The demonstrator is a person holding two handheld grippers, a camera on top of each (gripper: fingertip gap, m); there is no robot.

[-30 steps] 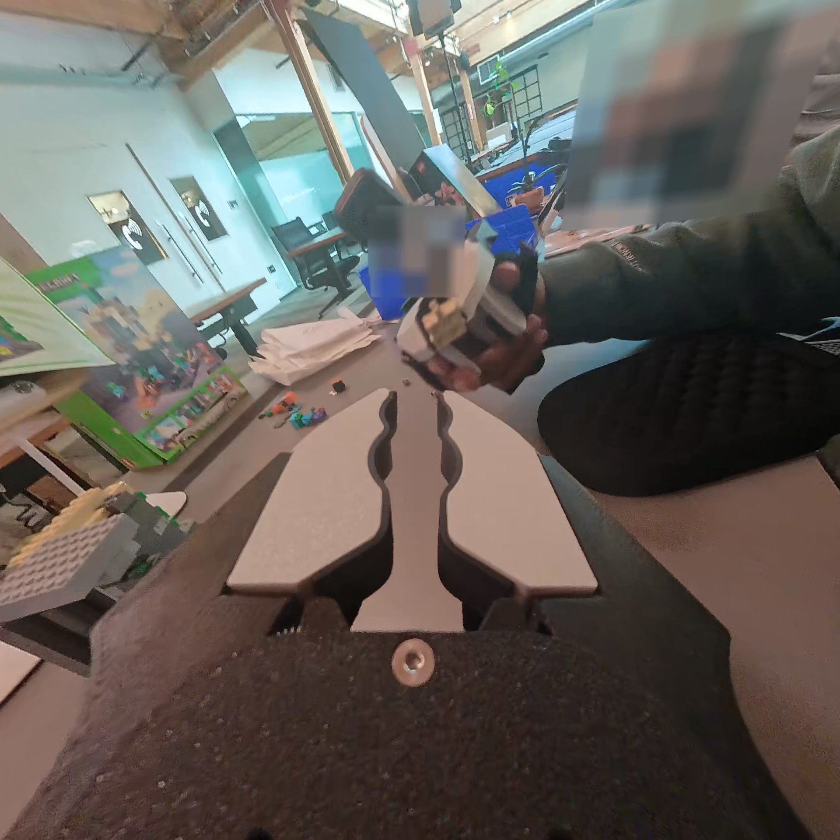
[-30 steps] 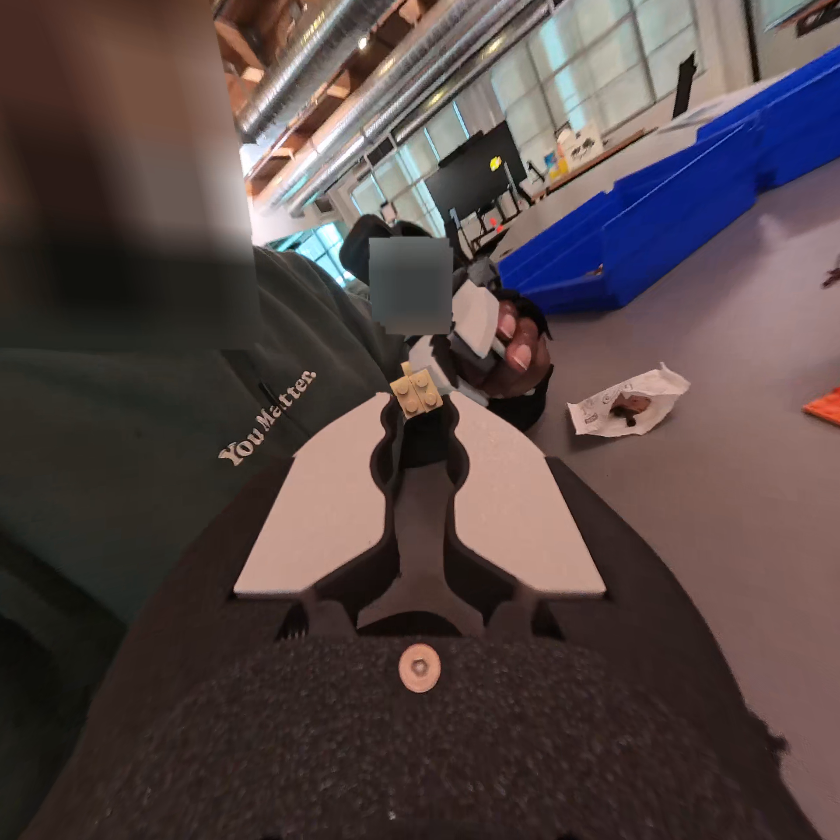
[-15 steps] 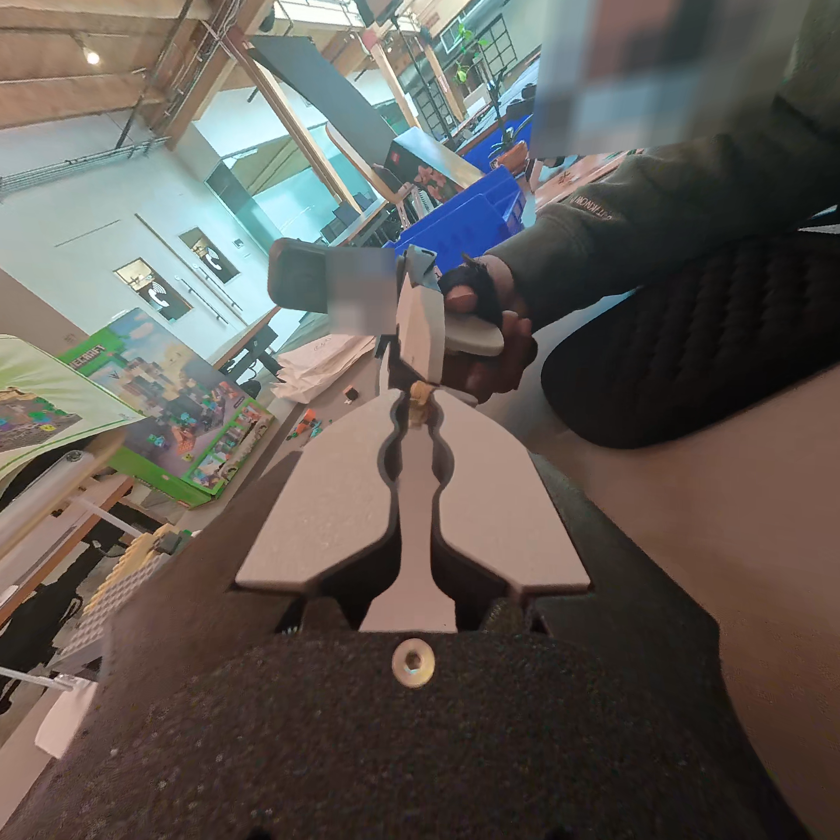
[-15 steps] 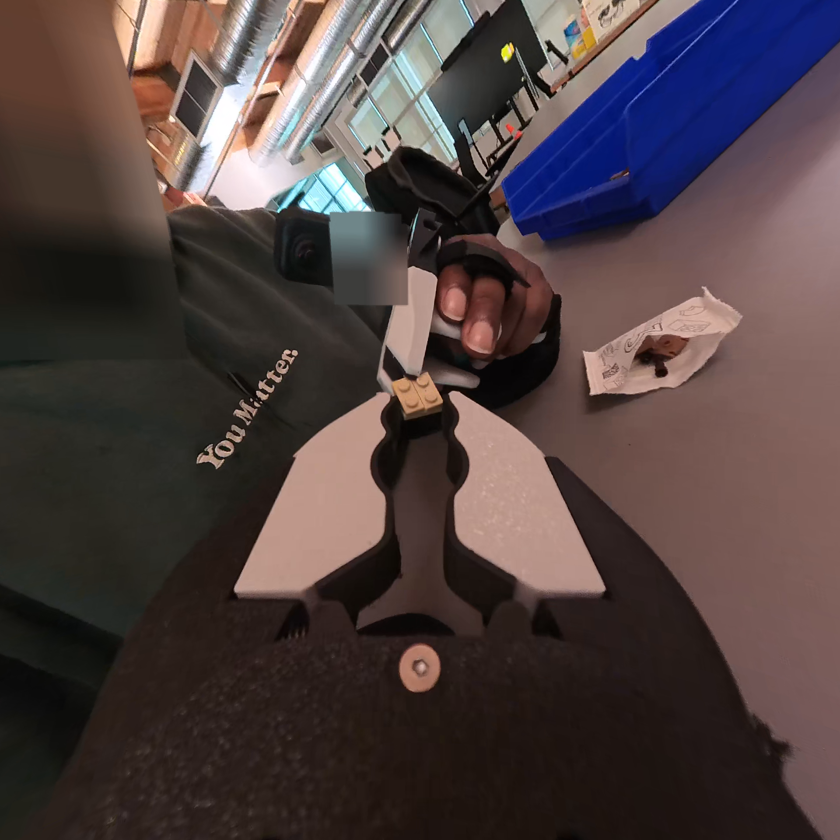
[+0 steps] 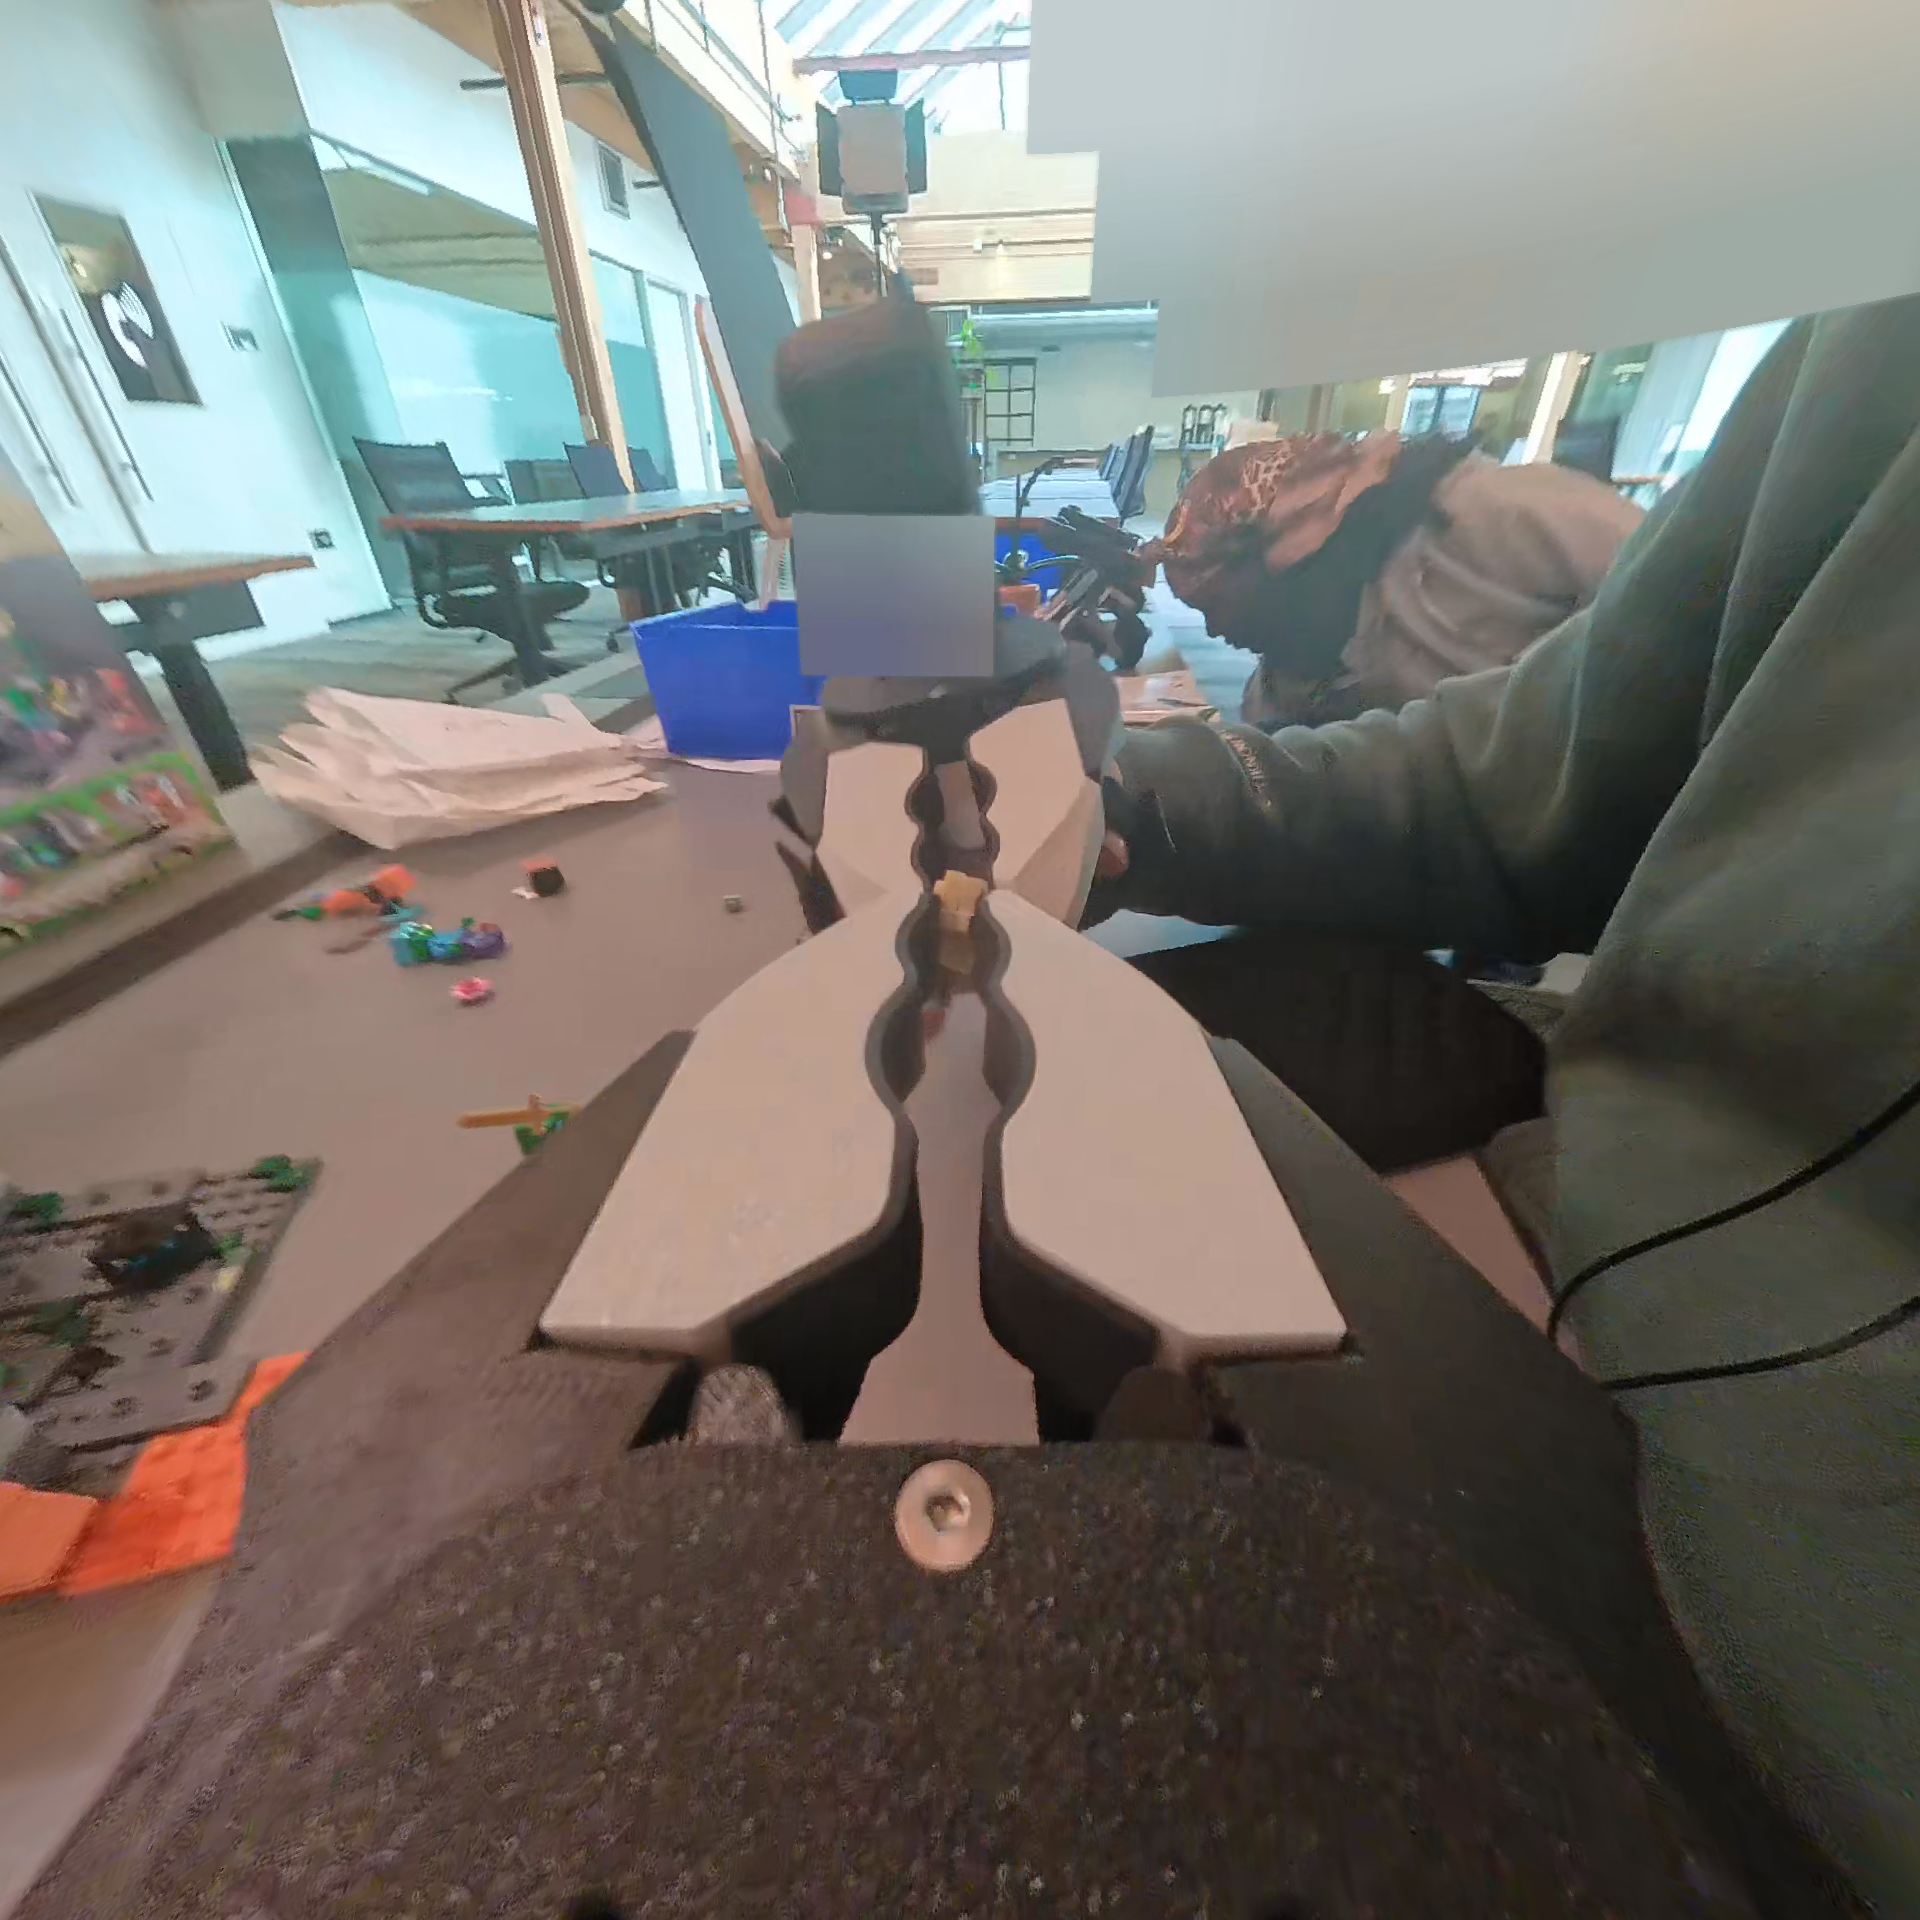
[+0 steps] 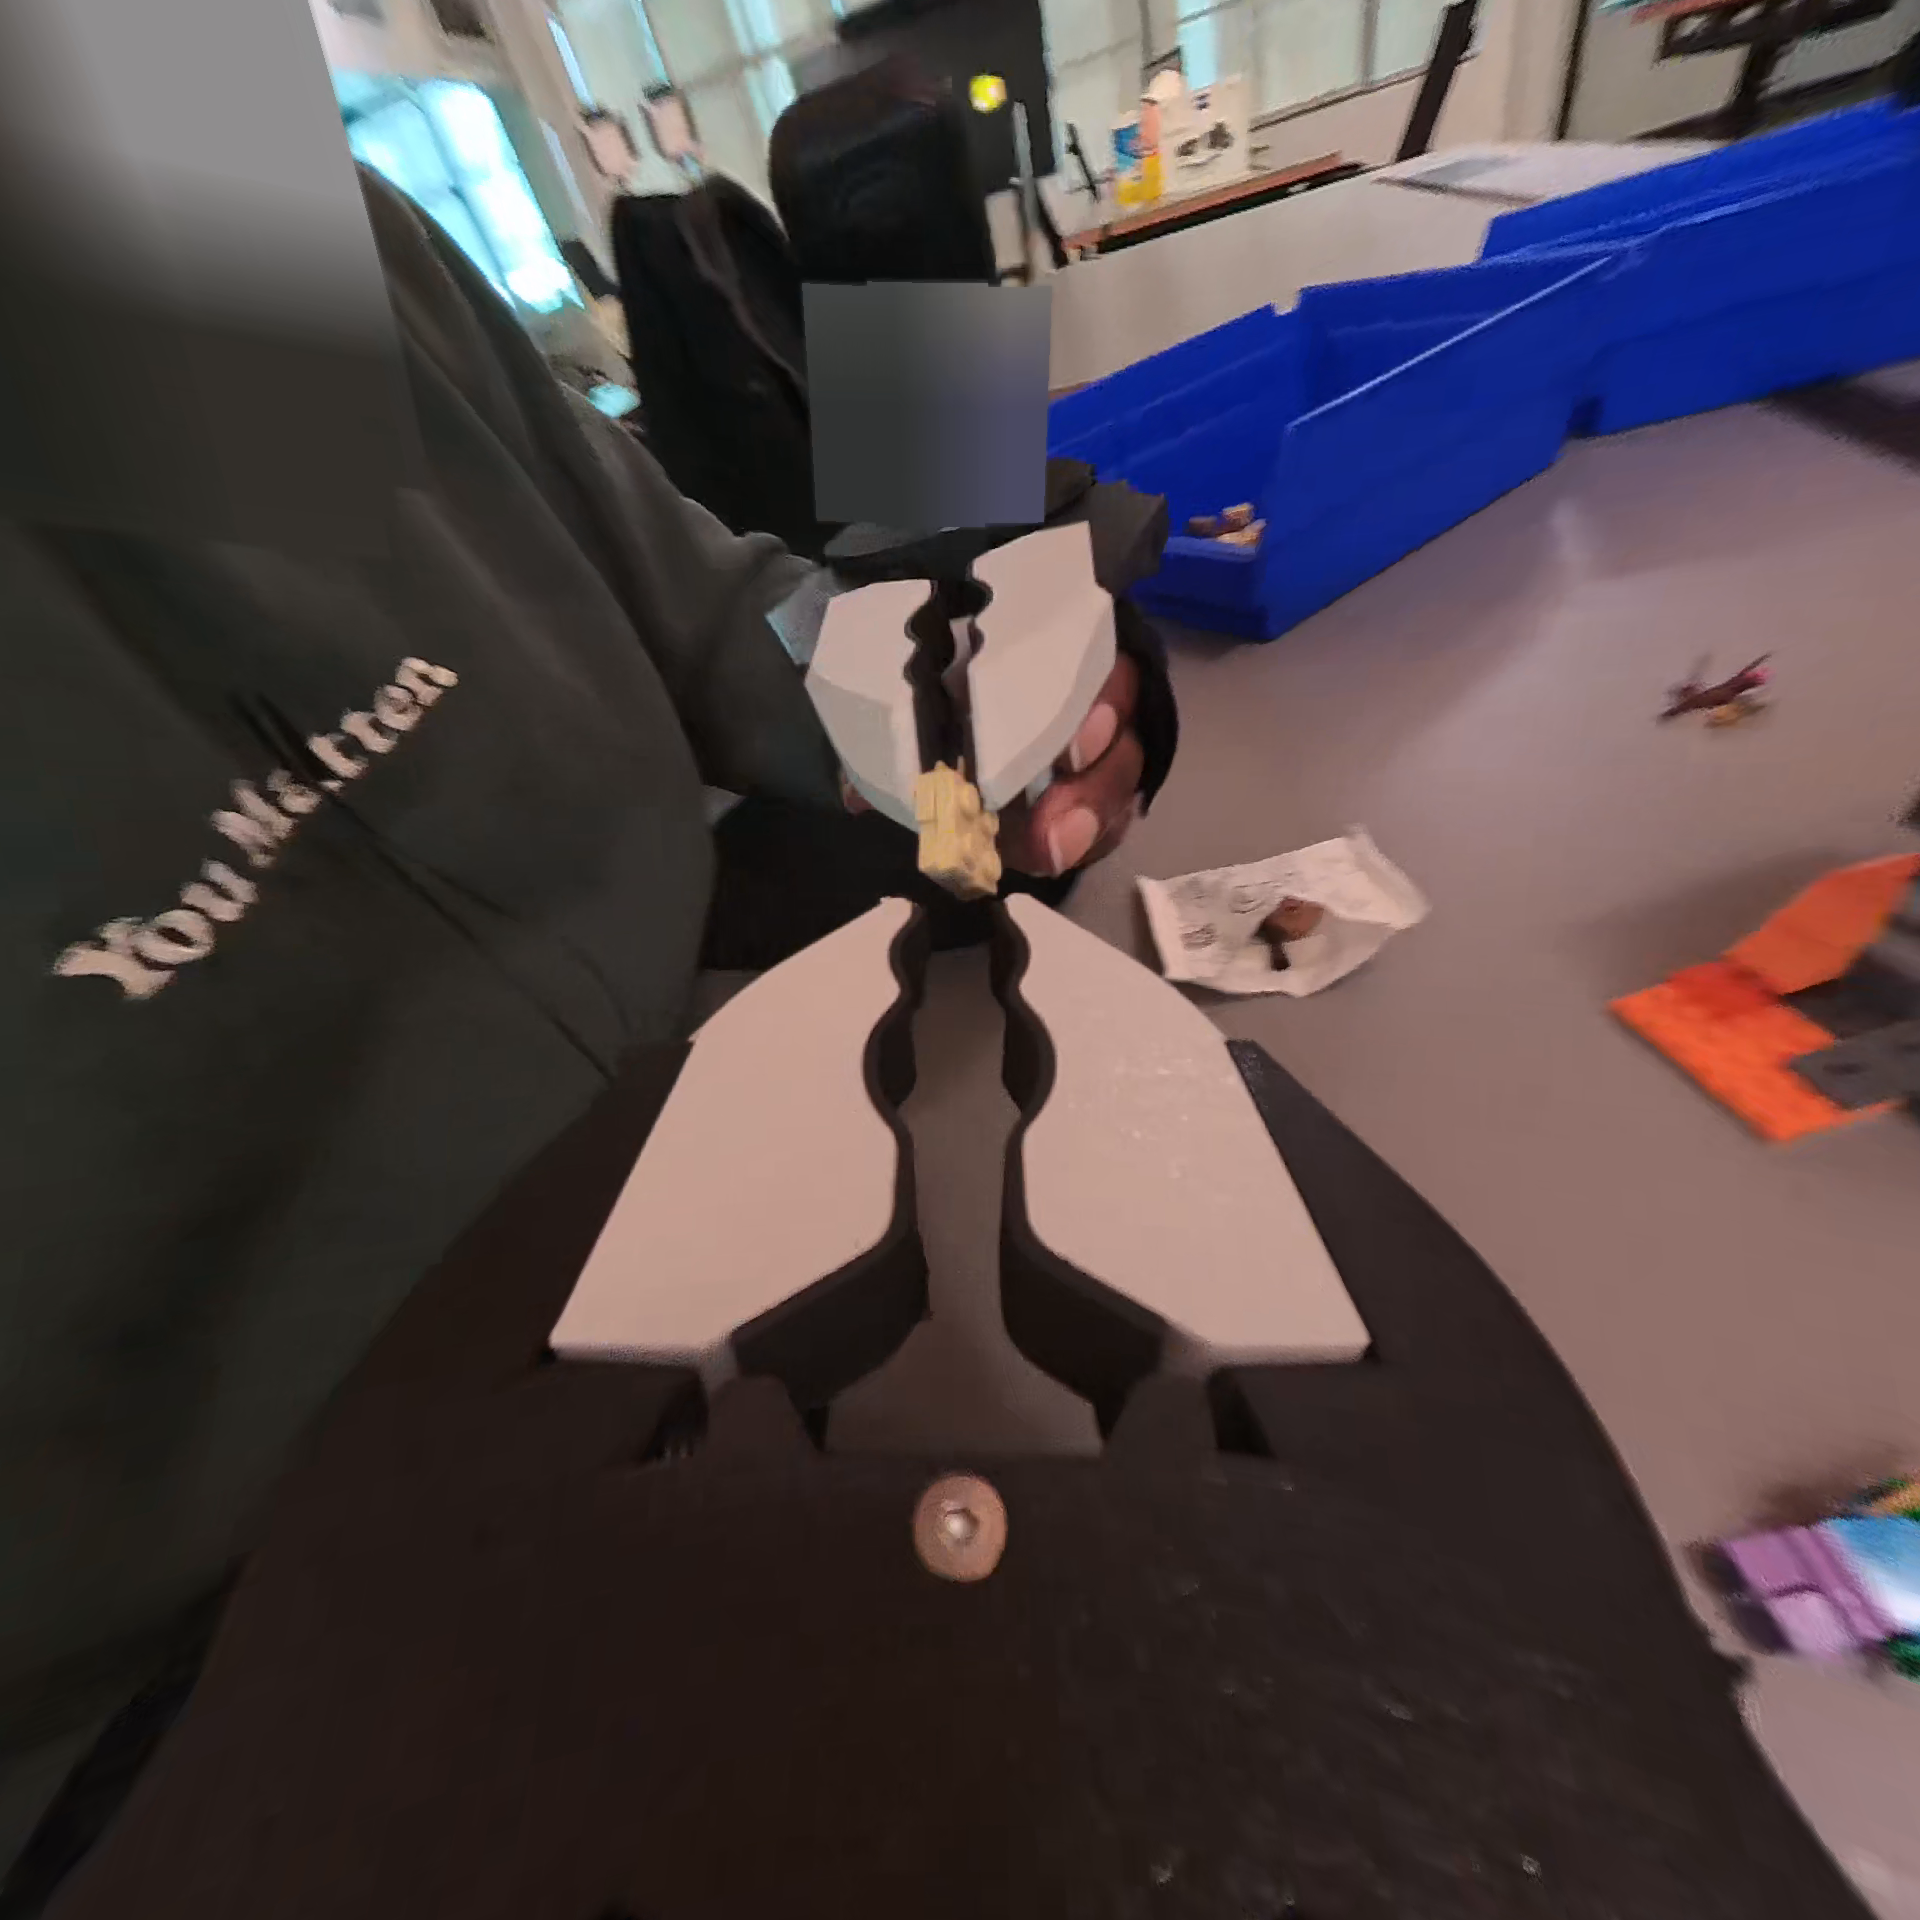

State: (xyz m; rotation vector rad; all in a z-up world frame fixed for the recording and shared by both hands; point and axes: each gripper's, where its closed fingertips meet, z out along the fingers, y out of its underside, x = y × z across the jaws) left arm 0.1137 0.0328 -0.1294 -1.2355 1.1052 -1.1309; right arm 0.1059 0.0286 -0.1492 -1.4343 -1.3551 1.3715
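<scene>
Plainly, the tan brick (image 5: 954, 906) hangs in the air above the worktop (image 5: 312, 1018), pinched at the very tips of the left gripper (image 5: 951, 920), whose jaws press on its sides. The right gripper (image 6: 953, 914) faces it tip to tip, just short of the brick; its jaws stand a little apart and hold nothing. From the right wrist view the brick sits tilted, with most of it sticking out beyond the left jaws.

As I judge it, so shallow a hold is the weak point. A knock from the opposing tips could twist the brick or flick it out, and a piece this small would be hard to find again among the loose coloured pieces (image 5: 447, 940) below. Both views are blurred, so the alignment of the two grippers cannot be read finely.

A hand (image 6: 1091, 790) wraps the left gripper's handle, and a dark green sleeve (image 6: 312, 831) fills the space beside it. It carries pale lettering, readable though smeared. Farther out lie a torn paper packet (image 6: 1278, 920) with small print too fine to make out, an orange plate (image 6: 1756, 1029), blue bins (image 6: 1403, 447), a grey studded baseplate (image 5: 135, 1278), a stack of white paper (image 5: 447, 764), and a green printed box (image 5: 73, 800) whose lettering is not legible.
</scene>
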